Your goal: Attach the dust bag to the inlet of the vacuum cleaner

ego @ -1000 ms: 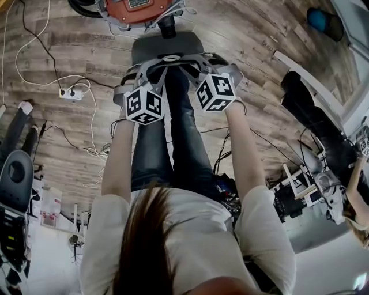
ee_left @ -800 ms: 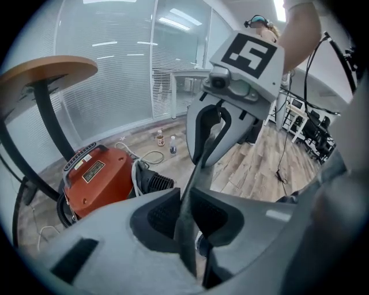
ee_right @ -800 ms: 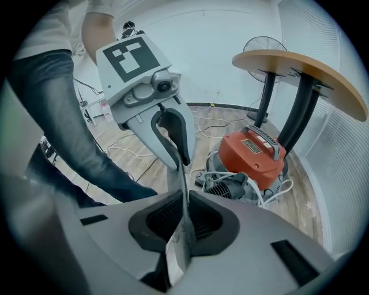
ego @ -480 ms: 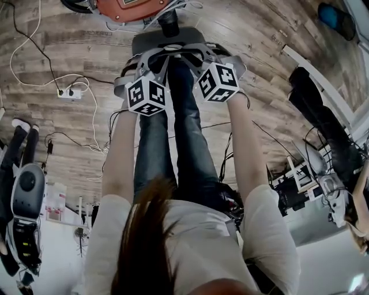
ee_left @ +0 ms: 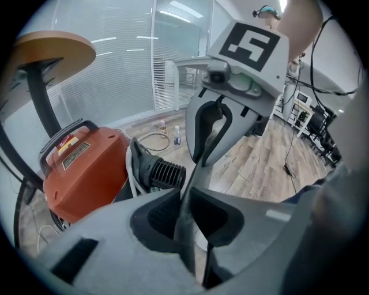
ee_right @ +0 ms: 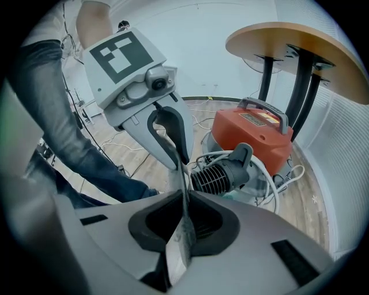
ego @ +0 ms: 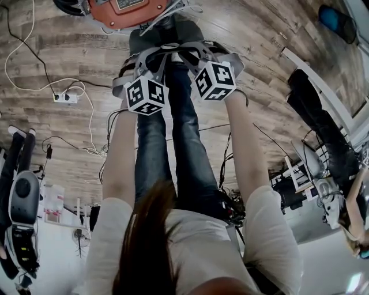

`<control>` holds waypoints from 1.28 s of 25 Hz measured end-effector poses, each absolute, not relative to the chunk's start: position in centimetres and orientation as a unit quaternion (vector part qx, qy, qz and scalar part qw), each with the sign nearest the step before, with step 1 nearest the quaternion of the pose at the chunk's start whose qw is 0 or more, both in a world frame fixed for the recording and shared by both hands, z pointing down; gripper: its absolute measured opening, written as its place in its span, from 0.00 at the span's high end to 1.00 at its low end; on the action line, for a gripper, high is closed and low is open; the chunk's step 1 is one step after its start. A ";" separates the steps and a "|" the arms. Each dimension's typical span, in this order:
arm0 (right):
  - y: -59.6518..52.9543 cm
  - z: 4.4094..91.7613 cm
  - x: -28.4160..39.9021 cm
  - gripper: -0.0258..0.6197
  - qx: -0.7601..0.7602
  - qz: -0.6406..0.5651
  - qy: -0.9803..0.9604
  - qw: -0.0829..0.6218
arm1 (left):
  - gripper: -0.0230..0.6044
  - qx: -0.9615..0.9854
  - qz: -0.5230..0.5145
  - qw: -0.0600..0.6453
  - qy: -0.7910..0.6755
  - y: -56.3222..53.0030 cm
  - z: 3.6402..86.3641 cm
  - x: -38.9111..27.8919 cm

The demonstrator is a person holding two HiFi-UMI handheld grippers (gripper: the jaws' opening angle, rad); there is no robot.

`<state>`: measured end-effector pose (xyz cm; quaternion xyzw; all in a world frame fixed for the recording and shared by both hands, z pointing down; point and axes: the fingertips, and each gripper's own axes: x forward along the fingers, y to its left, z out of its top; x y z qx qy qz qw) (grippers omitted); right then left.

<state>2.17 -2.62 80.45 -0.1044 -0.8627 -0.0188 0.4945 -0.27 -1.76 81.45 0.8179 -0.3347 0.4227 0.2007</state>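
While both arms reach forward, left gripper (ee_left: 185,204) and right gripper (ee_right: 184,213) are each clamped on a thin edge of the grey dust bag (ego: 144,41), facing each other across it. Head view: bag is stretched between them at 12 o'clock, right by the orange vacuum cleaner (ego: 124,8) on the wood floor (ego: 277,69). Ribbed black inlet (ee_right: 222,173) sits at 1 o'clock past the right jaws and 11 o'clock past the left jaws. Can't tell if bag touches inlet. Power strip (ego: 63,97) lies at 9 o'clock, well apart from the bag.
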 end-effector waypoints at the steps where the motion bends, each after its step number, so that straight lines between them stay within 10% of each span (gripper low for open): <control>1: -2.8 80.5 2.1 0.90 -0.105 -0.021 -0.863 0.494 | 0.86 0.818 0.422 0.199 -0.335 -2.0 81.5 -0.3; 32: -6.3 80.9 1.2 0.90 -0.166 -0.048 -0.853 0.493 | 0.86 0.809 0.422 0.192 -0.361 -4.9 81.7 -1.0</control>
